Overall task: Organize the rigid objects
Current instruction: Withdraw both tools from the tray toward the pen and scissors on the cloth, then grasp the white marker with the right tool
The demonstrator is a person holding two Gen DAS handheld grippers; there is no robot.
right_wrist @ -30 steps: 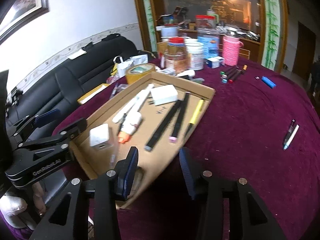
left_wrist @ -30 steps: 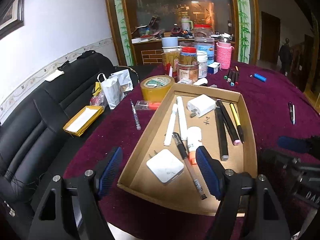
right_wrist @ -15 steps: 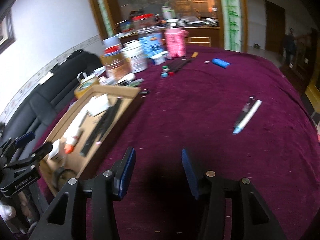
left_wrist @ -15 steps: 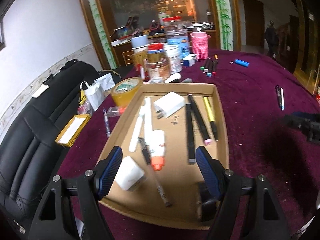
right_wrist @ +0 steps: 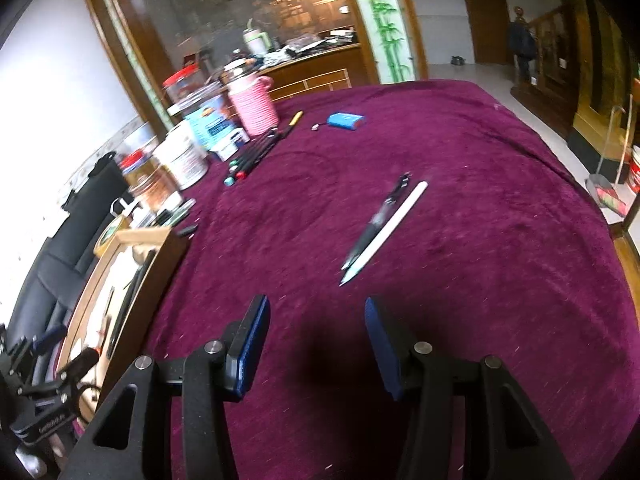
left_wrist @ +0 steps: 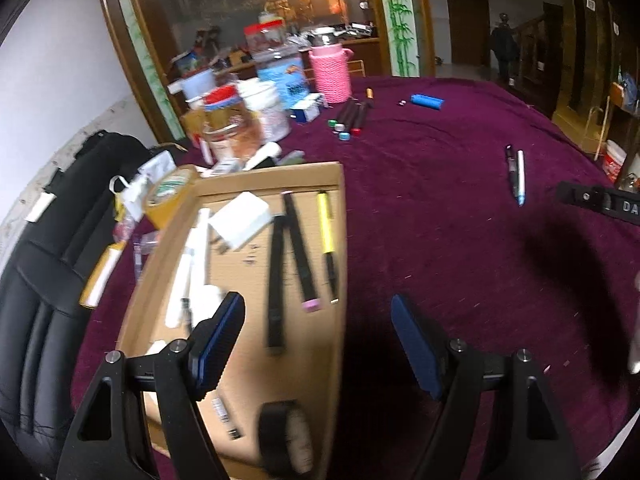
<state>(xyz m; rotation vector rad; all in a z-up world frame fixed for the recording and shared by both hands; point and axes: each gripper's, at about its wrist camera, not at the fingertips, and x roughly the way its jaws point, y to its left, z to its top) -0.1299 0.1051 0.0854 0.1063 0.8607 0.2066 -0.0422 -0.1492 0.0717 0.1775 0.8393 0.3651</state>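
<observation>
L cam: above tray (left_wrist: 340, 240), facing down-fwd, close.
R cam: over cloth (right_wrist: 460, 280), angled down.
Shared: pens (left_wrist: 516, 176) (right_wrist: 380, 228), tray, jars.

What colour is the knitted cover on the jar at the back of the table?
Pink; the knitted cover shows best in the right wrist view.

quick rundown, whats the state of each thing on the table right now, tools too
left tool: open, empty, over the tray's edge
right tool: open, empty, above bare cloth
tray: flat on the cloth, holding pens, chargers and tape
yellow pen: lying in the tray by its wall
two pens: side by side on the cloth, outside the tray
markers: bunched, lying by the pink holder
blue lighter: lying on the cloth
</observation>
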